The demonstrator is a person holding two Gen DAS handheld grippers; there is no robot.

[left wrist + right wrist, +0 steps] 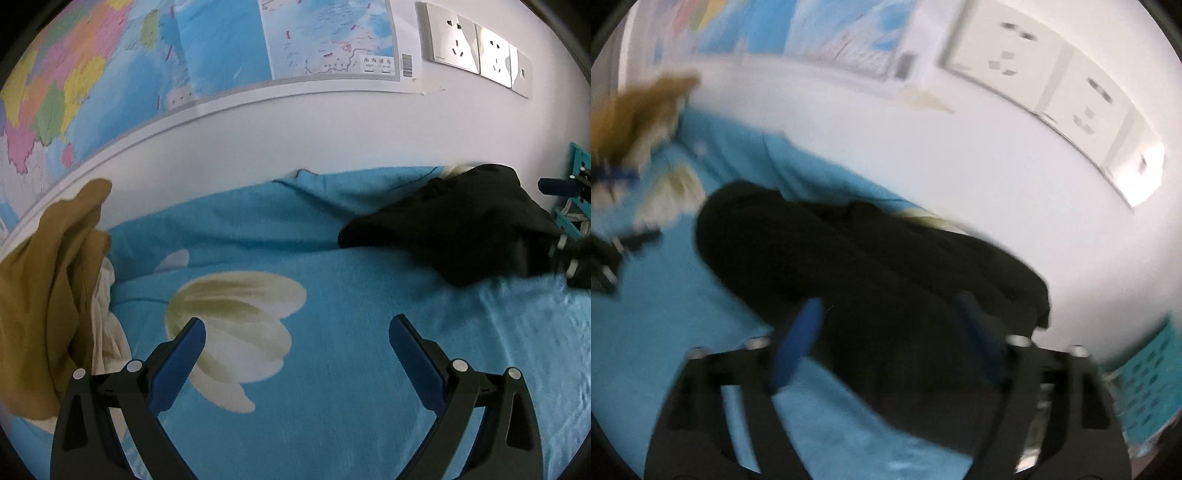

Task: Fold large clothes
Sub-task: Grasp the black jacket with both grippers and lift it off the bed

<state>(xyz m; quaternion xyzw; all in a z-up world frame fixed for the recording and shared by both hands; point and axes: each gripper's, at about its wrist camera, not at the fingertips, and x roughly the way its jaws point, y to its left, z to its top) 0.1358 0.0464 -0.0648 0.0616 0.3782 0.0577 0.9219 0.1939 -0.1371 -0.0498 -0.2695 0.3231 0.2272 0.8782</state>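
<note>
Two claws work over a bed: the left claw [297, 334] is spread wide and empty above the blue floral sheet [332, 387], while the right claw [890, 317], also spread, straddles a black garment [871, 258] bunched just ahead of it near the wall. Folding looks barely begun; the garment needs spreading flat. Left of the left claw lies a heap of mustard clothing [44, 295]; a teal basket [1148, 384] sits right of the right claw.

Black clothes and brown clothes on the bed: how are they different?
The black clothes lie in a low heap by the right hand-held gripper, whose fingers are spread over them. The brown clothes are piled up against the wall, with white cloth beneath. Both sit unfolded on the blue bedsheet.
</note>
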